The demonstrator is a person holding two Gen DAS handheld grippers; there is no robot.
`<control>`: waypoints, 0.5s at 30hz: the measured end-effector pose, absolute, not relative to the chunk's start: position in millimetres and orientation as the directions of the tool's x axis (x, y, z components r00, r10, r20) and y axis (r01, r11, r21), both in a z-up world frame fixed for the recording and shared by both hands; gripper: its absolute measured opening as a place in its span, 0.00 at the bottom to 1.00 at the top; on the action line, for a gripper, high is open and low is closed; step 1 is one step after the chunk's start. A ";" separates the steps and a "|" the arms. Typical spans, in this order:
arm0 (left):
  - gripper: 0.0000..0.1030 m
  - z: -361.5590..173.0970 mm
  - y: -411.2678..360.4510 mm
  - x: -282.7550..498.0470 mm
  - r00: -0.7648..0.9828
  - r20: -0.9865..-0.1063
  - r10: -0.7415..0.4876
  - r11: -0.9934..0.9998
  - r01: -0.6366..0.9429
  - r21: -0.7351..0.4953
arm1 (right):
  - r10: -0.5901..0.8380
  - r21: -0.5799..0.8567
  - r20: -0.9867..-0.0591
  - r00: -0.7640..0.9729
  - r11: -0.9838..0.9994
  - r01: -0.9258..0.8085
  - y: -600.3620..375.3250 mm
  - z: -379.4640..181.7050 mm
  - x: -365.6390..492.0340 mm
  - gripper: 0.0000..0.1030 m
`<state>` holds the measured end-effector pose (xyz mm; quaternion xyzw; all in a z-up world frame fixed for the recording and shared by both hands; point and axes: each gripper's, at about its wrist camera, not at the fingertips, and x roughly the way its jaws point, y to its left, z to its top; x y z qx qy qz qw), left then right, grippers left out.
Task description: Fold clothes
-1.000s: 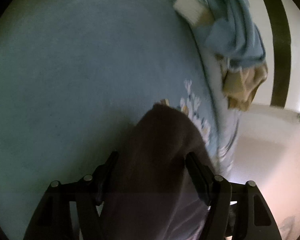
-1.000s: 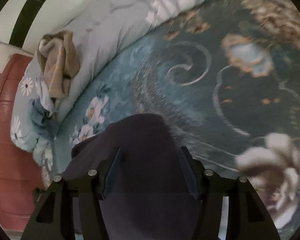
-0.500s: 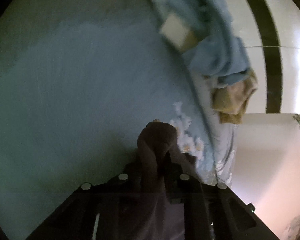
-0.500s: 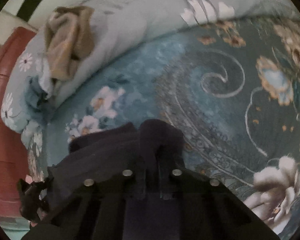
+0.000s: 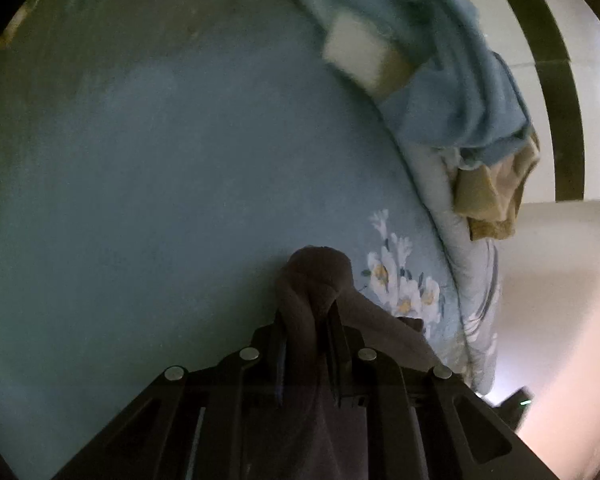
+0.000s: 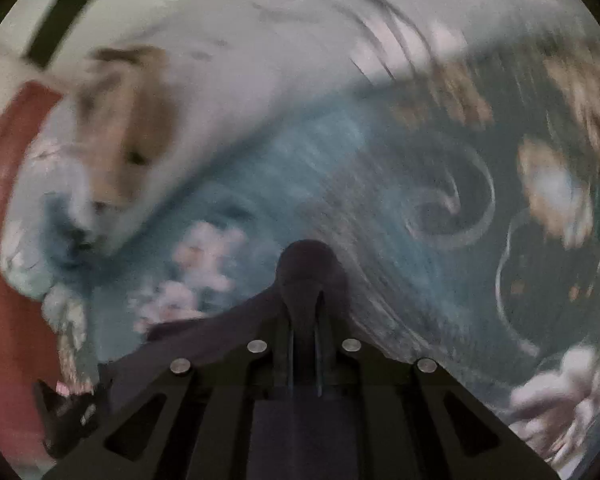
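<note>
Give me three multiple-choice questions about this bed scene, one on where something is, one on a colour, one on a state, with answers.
1. Where does the tan cloth lie?
A. between the left tongs
B. on the pale quilt at the bed's edge
C. on the floor

2. What colour is the garment in the tongs?
A. dark
B. white
C. yellow

3. How do the left tongs stand?
A. wide open above the bed
B. shut on nothing
C. shut on a bunch of the garment

Answers: 1 B, it sits crumpled on the quilt beside blue cloth. 2 A, the bunched fabric looks dark brown-grey. 3 C, fabric bulges out past the closed fingers; the right tongs pinch it likewise.
</note>
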<state>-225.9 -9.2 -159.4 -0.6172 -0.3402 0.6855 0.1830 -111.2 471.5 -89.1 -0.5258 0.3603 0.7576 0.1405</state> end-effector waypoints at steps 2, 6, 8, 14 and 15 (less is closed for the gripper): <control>0.17 -164.5 -7.5 -229.5 -0.168 -0.722 0.671 -0.702 0.167 -0.692 | -0.178 0.418 -0.893 -0.412 -0.666 -0.618 474.0 -100.5 -106.9 0.09; 0.20 -174.8 -0.8 -235.4 -0.155 -0.750 0.643 -0.737 0.142 -0.661 | -0.178 0.414 -0.897 -0.404 -0.658 -0.629 474.3 -104.7 -107.3 0.10; 0.20 -176.5 -0.5 -236.6 -0.161 -0.740 0.653 -0.728 0.136 -0.672 | -0.174 0.399 -0.904 -0.390 -0.669 -0.627 473.1 -103.6 -109.3 0.10; 0.36 -163.7 2.5 -231.8 -0.210 -0.723 0.658 -0.706 0.161 -0.689 | -0.181 0.421 -0.892 -0.413 -0.663 -0.619 473.5 -93.3 -104.9 0.25; 0.39 -156.6 1.1 -228.4 -0.231 -0.738 0.633 -0.725 0.154 -0.671 | -0.175 0.426 -0.887 -0.427 -0.665 -0.613 473.2 -87.7 -102.0 0.30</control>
